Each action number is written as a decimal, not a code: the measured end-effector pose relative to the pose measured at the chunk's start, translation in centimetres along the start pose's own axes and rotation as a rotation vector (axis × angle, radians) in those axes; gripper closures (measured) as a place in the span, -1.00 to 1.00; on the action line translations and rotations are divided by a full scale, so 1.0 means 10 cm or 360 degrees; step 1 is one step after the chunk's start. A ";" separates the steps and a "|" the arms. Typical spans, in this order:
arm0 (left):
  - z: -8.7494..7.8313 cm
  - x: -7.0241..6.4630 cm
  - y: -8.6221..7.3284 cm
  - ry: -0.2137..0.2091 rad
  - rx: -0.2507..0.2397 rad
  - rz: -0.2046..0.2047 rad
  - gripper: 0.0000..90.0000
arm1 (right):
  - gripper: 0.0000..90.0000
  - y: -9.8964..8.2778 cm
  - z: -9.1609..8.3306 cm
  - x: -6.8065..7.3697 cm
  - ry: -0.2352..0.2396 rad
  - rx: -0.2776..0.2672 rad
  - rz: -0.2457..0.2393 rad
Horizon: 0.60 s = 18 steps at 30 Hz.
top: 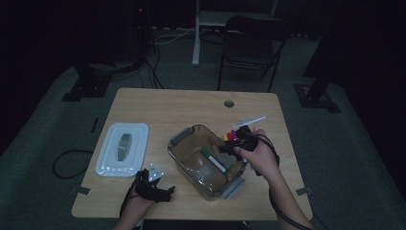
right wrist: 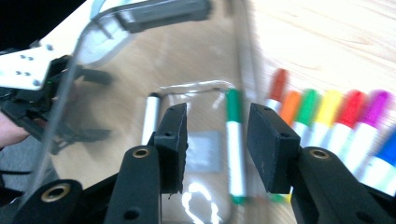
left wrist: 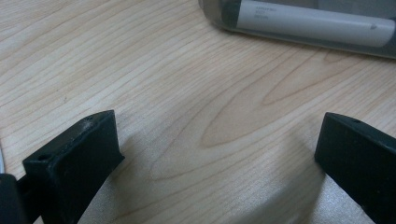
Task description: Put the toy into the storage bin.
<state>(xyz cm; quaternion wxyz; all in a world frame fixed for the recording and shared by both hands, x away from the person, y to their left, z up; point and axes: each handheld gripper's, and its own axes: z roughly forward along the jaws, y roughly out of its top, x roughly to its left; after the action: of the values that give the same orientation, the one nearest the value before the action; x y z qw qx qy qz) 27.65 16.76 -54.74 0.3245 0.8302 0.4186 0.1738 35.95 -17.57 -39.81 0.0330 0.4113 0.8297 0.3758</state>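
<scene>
A clear plastic container (top: 190,167) stands in the middle of the wooden table, with a green-capped white marker (top: 213,160) lying in it. A row of coloured markers (top: 231,136) lies just right of it. My right gripper (top: 231,143) hovers over the container's right side. Its jaws are apart and nothing is between them. In the right gripper view my right gripper (right wrist: 217,112) looks down on the green marker (right wrist: 235,144), a second white marker (right wrist: 150,119) and the coloured markers (right wrist: 327,121). My left gripper (top: 163,189) rests open near the front edge, and in its own view (left wrist: 219,126) it faces the container (left wrist: 212,11).
The container's white lid (top: 122,149) lies flat at the table's left. A white pen-like object (top: 249,120) lies behind the coloured markers. A cable hole (top: 229,103) is near the far edge. A dark chair (top: 251,43) stands beyond the table.
</scene>
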 end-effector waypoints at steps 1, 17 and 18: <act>0.00 0.00 0.00 0.0000 0.0000 0.0000 -0.99 | 0.29 -0.02 -0.04 -0.05 -0.0010 -0.0029 0.0028; 0.00 0.00 0.00 -0.0001 0.0002 0.0000 -0.99 | 0.33 -0.55 0.07 -1.11 -0.0522 -0.0131 0.0505; 0.00 0.00 0.00 -0.0002 0.0003 0.0001 -0.99 | 0.32 -0.56 0.11 -1.16 -0.0552 -0.0143 0.0538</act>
<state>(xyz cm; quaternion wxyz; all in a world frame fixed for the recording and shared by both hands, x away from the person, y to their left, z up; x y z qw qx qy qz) 27.64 16.77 -54.74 0.3240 0.8306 0.4185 0.1731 40.30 -27.30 -47.19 0.1298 0.6008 0.7136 0.3362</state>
